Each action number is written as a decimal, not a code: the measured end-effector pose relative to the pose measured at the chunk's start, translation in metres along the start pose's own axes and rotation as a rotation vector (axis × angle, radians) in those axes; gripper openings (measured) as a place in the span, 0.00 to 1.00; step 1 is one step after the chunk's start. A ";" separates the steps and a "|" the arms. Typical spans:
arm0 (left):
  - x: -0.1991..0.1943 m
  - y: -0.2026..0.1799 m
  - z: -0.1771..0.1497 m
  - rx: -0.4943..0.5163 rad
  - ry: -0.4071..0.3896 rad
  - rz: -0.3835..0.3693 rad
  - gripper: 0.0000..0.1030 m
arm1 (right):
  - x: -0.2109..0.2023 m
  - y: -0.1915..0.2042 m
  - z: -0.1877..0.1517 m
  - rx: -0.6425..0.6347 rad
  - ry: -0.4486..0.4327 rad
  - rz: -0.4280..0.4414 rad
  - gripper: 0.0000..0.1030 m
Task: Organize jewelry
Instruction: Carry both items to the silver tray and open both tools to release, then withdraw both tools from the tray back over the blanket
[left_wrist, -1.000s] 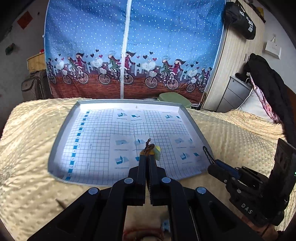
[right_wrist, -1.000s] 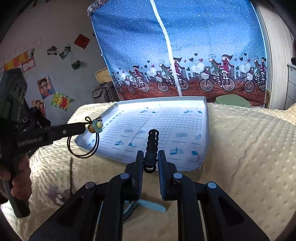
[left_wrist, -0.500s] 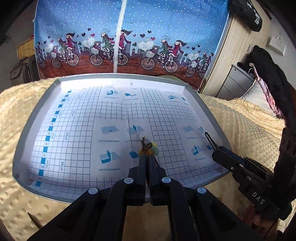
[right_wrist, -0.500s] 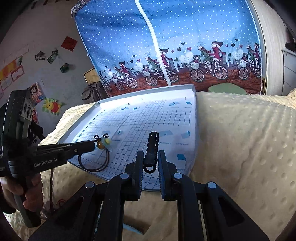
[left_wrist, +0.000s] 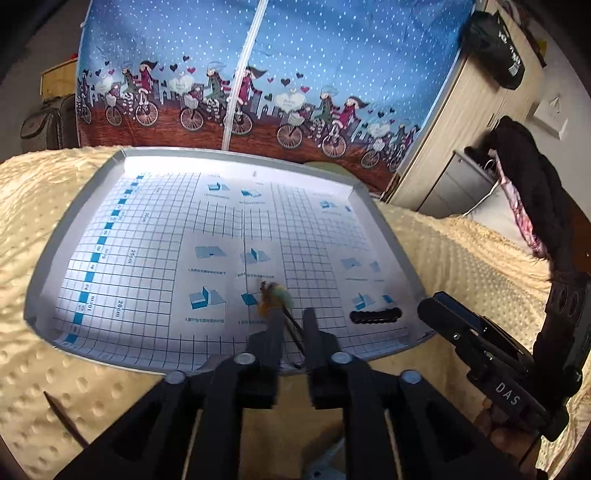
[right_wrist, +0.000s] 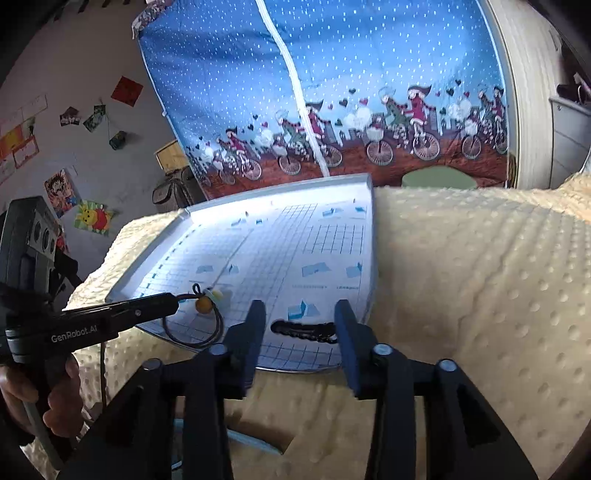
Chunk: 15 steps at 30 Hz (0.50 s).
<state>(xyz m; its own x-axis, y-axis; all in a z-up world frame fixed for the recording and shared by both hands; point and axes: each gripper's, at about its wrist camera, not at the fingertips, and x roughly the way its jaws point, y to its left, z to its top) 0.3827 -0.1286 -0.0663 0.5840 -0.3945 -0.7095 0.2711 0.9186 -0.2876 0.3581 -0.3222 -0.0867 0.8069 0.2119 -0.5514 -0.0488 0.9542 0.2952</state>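
Both claws are now opened: the right claw (right_wrist: 300, 325) has released the black hair clip (right_wrist: 304, 328) at the tray's (left_wrist: 388, 225) near edge; the left claw (left_wrist: 291, 323) has released the beaded hair tie (left_wrist: 275, 295) beside it.

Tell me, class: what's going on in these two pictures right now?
A person holds a gripper in each hand over a grid-lined tray on a yellow blanket. The right gripper is open, with a black hair clip lying flat on the tray between its fingers. The left gripper is open too, with a black hair tie with a yellow-orange charm at its tips.
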 end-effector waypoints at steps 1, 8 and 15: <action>-0.008 -0.001 -0.001 0.001 -0.021 -0.001 0.27 | -0.007 0.001 0.002 -0.003 -0.014 -0.008 0.40; -0.084 0.001 -0.015 -0.067 -0.259 0.016 1.00 | -0.070 0.010 0.001 0.019 -0.139 -0.010 0.79; -0.155 -0.006 -0.045 -0.080 -0.374 0.089 1.00 | -0.140 0.039 -0.005 -0.050 -0.288 -0.008 0.99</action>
<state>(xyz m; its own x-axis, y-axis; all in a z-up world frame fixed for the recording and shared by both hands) 0.2559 -0.0717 0.0168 0.8451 -0.2808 -0.4550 0.1545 0.9429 -0.2951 0.2398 -0.3139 -0.0021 0.9411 0.1417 -0.3069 -0.0643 0.9663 0.2492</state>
